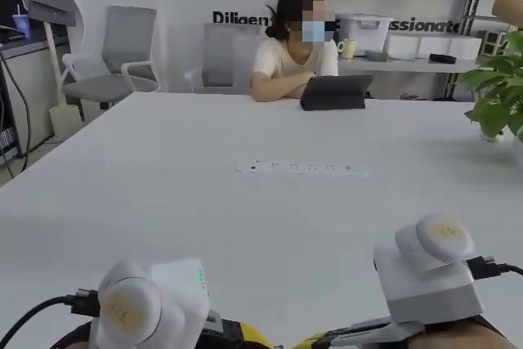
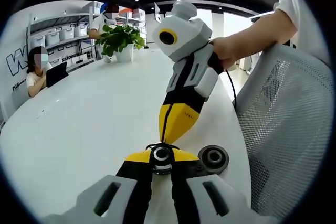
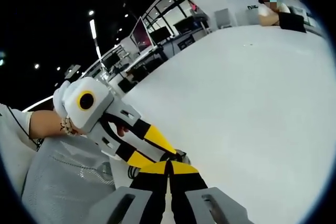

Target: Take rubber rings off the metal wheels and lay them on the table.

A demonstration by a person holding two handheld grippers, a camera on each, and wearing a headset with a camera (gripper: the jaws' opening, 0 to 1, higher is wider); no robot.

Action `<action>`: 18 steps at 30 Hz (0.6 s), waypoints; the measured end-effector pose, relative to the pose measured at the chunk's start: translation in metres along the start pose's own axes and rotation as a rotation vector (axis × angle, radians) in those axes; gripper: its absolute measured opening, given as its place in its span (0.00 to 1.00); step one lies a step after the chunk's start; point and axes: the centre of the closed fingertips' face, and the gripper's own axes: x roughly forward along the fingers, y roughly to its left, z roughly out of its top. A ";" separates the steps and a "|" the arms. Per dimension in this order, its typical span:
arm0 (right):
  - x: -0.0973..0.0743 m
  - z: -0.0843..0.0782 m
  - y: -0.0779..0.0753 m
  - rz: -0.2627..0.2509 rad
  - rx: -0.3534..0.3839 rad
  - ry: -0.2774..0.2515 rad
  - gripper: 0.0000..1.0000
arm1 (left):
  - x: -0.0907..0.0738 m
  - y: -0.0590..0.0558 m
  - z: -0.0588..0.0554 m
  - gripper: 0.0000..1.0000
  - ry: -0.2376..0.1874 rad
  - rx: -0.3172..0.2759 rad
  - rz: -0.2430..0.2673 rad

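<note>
stage: early, first ring seemingly coming off | left gripper (image 2: 160, 163) clamps wheel (image 2: 161, 154), bottom centre of left gripper view | right gripper (image 2: 169, 136) jaws nearly together, apparently pinching its ring (image 2: 153, 145) | second wheel (image 2: 213, 157) just right on table (image 2: 94, 129), ring unclear | no ring seen laid down

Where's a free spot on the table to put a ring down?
The table is bare from the socket strip back to the tablet, and forward almost to the near edge. It's crowded there: the left hand-held gripper and right hand-held gripper meet on a wheel, with another wheel beside it.
</note>
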 end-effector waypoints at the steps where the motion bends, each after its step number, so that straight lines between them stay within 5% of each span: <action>1: 0.000 0.000 0.000 0.002 0.000 -0.001 0.00 | 0.000 0.000 0.000 0.07 -0.001 0.000 0.000; 14: -0.001 0.004 0.007 0.035 -0.025 -0.018 0.00 | 0.000 0.000 0.000 0.08 -0.004 -0.011 -0.001; 18: -0.001 0.002 0.002 0.008 -0.041 -0.012 0.00 | 0.000 0.000 0.000 0.08 -0.010 -0.020 -0.005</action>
